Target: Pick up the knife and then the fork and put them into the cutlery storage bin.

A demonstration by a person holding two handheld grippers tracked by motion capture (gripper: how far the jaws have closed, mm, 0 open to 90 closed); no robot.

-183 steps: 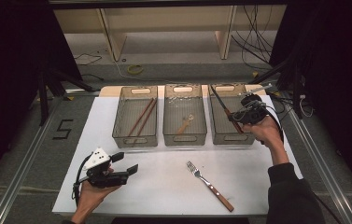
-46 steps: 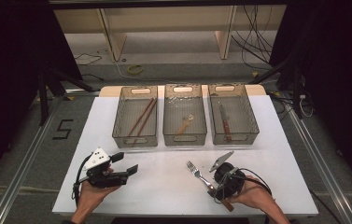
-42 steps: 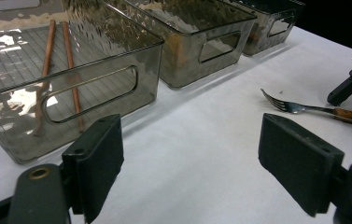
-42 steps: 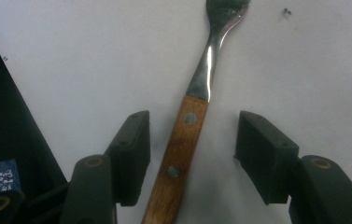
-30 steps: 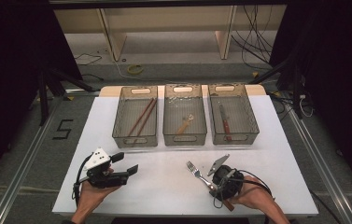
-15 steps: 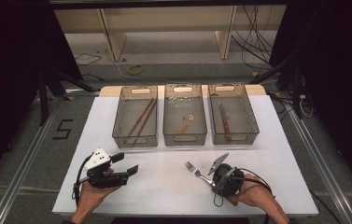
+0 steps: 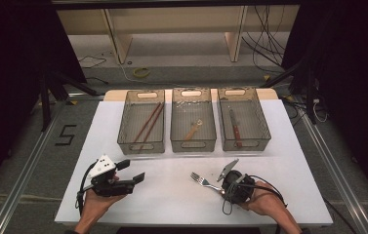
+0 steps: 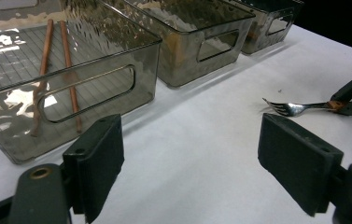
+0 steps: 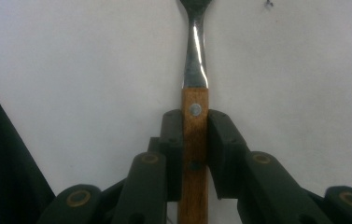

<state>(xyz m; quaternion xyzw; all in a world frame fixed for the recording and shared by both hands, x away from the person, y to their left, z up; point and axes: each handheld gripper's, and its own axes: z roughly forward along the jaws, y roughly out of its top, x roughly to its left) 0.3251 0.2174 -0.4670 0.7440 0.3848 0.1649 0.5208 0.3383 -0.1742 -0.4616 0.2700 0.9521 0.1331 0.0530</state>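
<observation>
Your right gripper [image 9: 194, 140] has just been closing and now has both pads pressed flat on the wooden handle of the fork [image 9: 195, 74], which lies on the white desk [image 7: 172, 195] near its front edge, tines pointing away toward the 3 bins. The grip sits just behind the front rivet, so the metal end overhangs; if you lift fast, I judge the fork could pivot between the pads or slide on the smooth wood. A tilted lift might also drag the tines across the desk. Your left gripper [image 8: 190, 163] rests on the desk with its jaws wide apart, holding nothing, well clear of the fork. The tine tips are cut off at the top of the right gripper view, and the handle's rear end is hidden under the gripper. What lies in the middle bin [image 7: 193, 122] is too small to name.
</observation>
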